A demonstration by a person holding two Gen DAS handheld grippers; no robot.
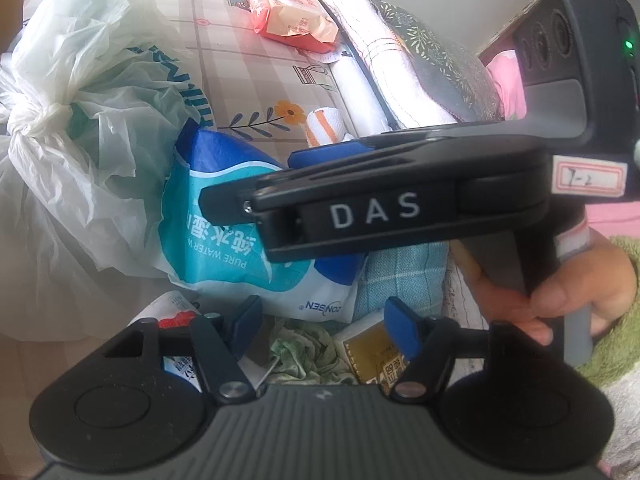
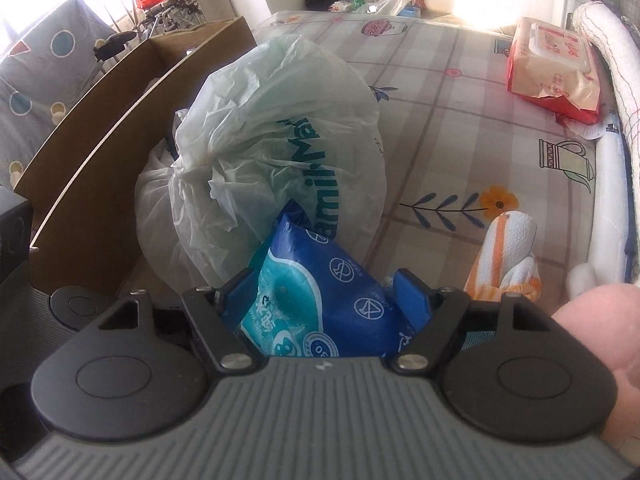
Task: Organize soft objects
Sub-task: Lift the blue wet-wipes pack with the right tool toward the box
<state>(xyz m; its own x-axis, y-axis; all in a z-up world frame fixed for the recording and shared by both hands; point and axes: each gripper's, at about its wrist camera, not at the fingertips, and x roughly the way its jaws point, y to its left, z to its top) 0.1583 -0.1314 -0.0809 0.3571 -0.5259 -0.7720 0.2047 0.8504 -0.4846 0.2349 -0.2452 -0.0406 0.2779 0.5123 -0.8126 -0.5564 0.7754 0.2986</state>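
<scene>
The right tool, gripped in a person's hand, has its blue pads on either flank of a blue-and-teal plastic pack of wet wipes; they appear to be pinching it, though how firmly cannot be told. The pack stands on end between the jaws, its long axis running up and away from the tool toward a knotted, translucent white plastic shopping bag directly behind it. The left tool hangs spread and empty, just short of the pack's lower edge, over a crumpled green-patterned cloth and a gold carton. The right hand is therefore plainly the nearer one, and any lift looks likely to go along the pack's length. What the tied shopping bag holds cannot be made out through the plastic. All of it sits on a counter covered in a checked cloth printed with flowers and teapots. Near the pack lies a rolled white towel with orange stripes; well apart, at the far side, rests an opened red-and-cream pack of tissues. A brown cardboard box stands open beside the shopping bag, its contents hidden.
</scene>
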